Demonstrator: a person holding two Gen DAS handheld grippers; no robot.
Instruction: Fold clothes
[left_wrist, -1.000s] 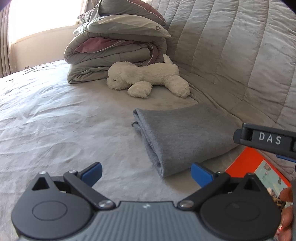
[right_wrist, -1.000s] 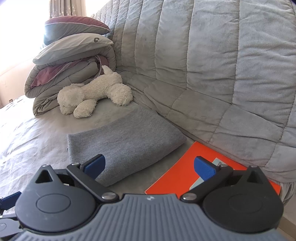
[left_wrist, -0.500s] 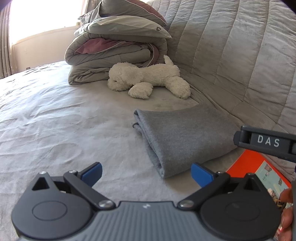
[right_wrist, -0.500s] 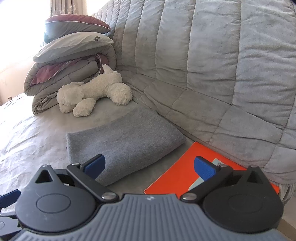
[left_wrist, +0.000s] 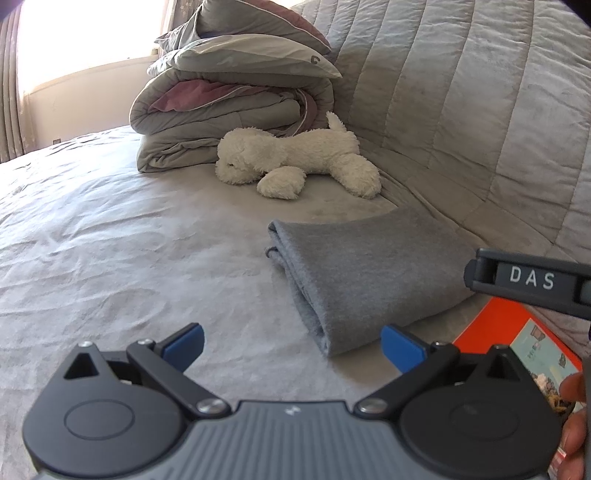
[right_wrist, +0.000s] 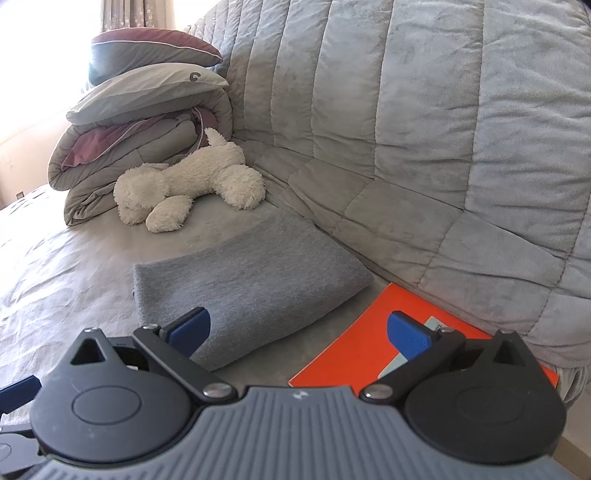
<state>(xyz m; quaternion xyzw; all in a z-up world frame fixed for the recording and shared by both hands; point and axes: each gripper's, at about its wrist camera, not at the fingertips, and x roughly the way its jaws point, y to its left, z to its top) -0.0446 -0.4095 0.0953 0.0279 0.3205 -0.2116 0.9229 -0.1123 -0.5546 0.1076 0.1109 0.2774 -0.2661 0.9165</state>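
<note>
Stretching across both wrist views, one bed (left_wrist: 110, 236) under a wrinkled grey sheet meets a quilted grey backrest (right_wrist: 424, 129), with one stack of folded duvet and pillows (left_wrist: 229, 122) at its far end. One folded grey garment (left_wrist: 369, 273) lies flat on the sheet near the backrest, a tidy rectangle with its layered edges facing the open bed. One white plush dog (left_wrist: 295, 166) sprawls beyond it, apart from the cloth, and one orange booklet (right_wrist: 369, 350) sits just beside the garment's near corner. Two grippers hang above the near edge of the bed, neither touching anything: the left gripper (left_wrist: 291, 345) has its blue pads spread wide and empty, and the right gripper (right_wrist: 299, 330) is likewise spread wide over the garment's near corner and the booklet, gripping nothing. A person's fingers (left_wrist: 574, 417) show at the edge of the left view. The fold looks finished or nearly so; any further halving would go best with both grippers pinching the two near corners together and carrying them level, so the layers do not slide.
</note>
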